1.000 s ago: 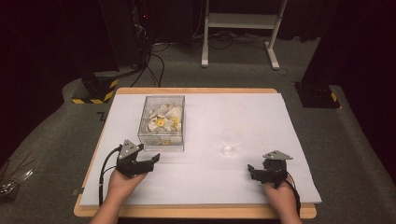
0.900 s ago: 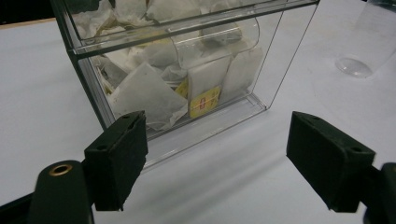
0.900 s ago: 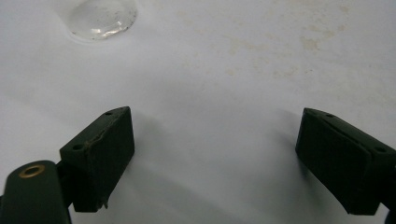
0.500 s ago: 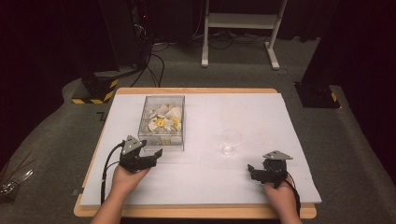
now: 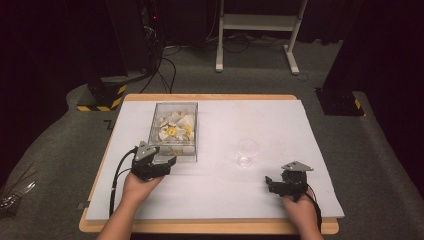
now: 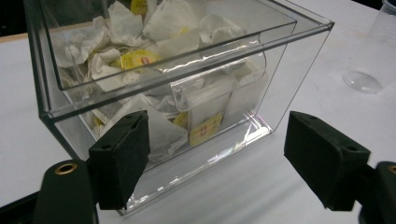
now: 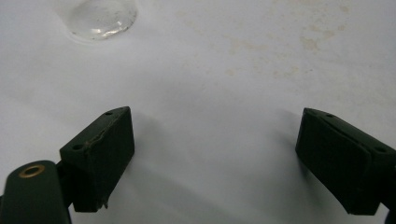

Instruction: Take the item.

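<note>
From the high view, the person's left forearm comes in from the near edge and angles toward the far right, the hand wrapped around the left gripper (image 5: 159,162), which sits low over the white table (image 5: 280,125) with its tip just at the near wall of the clear box (image 5: 174,131). The box stands on the left half of the table, packed with tea bags (image 5: 174,128). The right forearm enters at the near right; that hand holds the right gripper (image 5: 274,183) low over the table, pointing left, with the clear cup (image 5: 247,152) near it on its far-left side.

In the left gripper view, the left gripper (image 6: 224,158) has its jaws spread wide and holds nothing; the box's (image 6: 275,70) near lower corner sits just beyond the left pad, and the cup (image 6: 369,70) shows at the far right.

In the right gripper view, the right gripper (image 7: 212,156) is likewise wide open over bare table (image 7: 243,60), gripping nothing, the cup's base (image 7: 100,16) at the far left.
</note>
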A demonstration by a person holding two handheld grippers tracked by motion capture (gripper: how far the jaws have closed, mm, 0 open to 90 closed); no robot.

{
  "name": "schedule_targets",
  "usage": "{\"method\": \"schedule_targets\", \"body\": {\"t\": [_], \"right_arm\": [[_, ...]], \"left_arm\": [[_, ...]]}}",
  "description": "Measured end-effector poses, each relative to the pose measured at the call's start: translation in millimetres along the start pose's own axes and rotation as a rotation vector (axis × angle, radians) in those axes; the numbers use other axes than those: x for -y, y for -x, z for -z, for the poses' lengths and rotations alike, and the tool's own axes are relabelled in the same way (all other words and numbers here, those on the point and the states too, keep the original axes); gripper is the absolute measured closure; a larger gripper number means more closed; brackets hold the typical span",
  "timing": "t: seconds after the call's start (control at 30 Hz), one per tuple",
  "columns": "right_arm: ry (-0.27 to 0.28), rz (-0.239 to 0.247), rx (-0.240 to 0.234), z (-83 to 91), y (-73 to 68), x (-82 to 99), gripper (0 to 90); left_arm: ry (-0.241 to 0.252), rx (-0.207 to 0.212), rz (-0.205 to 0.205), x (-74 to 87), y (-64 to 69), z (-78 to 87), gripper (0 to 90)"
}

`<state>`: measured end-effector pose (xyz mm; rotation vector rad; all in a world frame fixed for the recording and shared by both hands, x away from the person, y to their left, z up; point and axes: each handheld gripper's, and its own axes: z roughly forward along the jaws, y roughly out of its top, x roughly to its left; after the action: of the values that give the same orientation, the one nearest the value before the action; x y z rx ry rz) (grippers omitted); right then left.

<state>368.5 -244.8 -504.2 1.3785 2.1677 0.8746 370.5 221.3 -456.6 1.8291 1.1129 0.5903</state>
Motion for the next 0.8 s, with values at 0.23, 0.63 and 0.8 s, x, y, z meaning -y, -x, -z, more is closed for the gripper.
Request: {"method": "schedule_targets", "body": {"t": [0.23, 0.63, 0.8], "right_arm": [[0.000, 0.000, 0.000, 0.0, 0.0, 0.0, 11.7], [0.000, 0.000, 0.000, 0.0, 0.0, 0.0, 11.7], [0.000, 0.000, 0.000, 0.0, 0.1, 0.0, 11.7]], "left_arm": [[-0.001, 0.000, 0.011, 0.5, -0.7, -5.5, 23.5], [0.023, -0.026, 0.019, 0.1, 3.9, -12.5, 26.2], [0.027, -0.035, 0.016, 0.3, 5.4, -13.6, 27.7]]}}
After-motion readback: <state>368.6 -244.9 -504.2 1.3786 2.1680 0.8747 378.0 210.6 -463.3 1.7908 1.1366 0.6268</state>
